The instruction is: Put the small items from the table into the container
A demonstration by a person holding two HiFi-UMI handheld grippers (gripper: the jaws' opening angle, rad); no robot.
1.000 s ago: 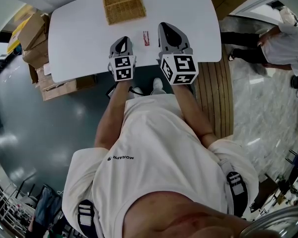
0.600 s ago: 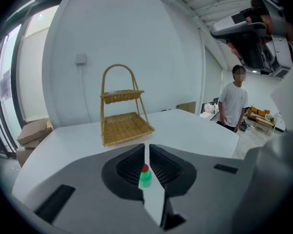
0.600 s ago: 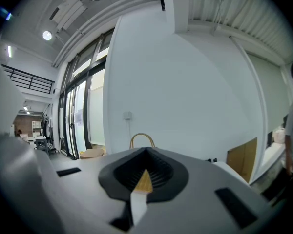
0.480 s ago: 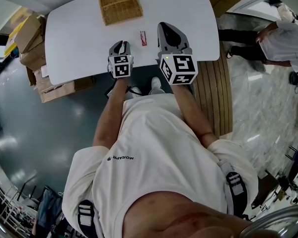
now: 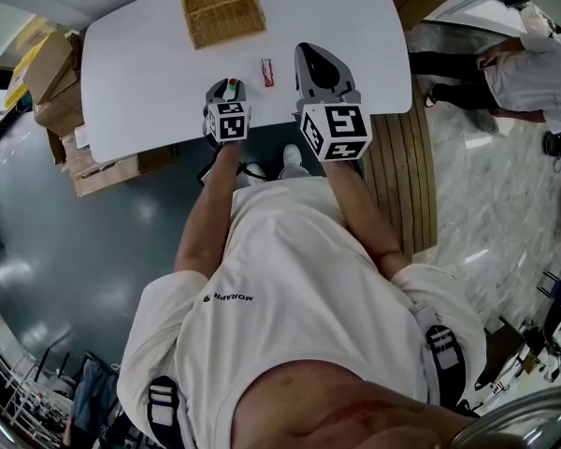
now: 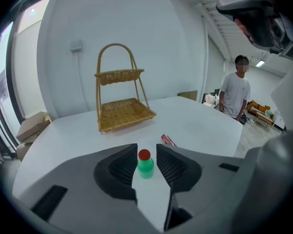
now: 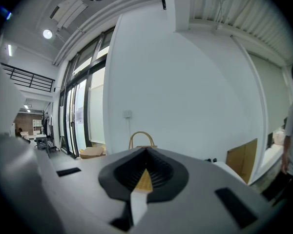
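White table (image 5: 140,73); cardboard boxes (image 5: 56,68) on the floor off to the left of the basket in head view. Two-tier wicker basket (image 6: 124,112) = the container, at far end of table; ref. point for everything below.

Chg vs ~1 s ago: L tongs (image 5: 227,86) were pressed together and higher. Now lower, tilted down, jaws opening. Small green bottle (image 6: 146,166) w/ red cap stands upright between them, on my side of the basket, well apart from it. Pads not on it yet, gap each side.

R tongs (image 7: 145,151): pressed together, nothing in them, unmoved, aimed toward the basket from its near side.

Red packet (image 6: 168,140) lies flat betw. bottle and basket, nearer the bottle.

Meaning (my read): approach to bottle done. Next = close on body below cap, lift, carry to basket. Risk: bottle narrow, prob. light; one pad landing first could tip it. Packet left for after.
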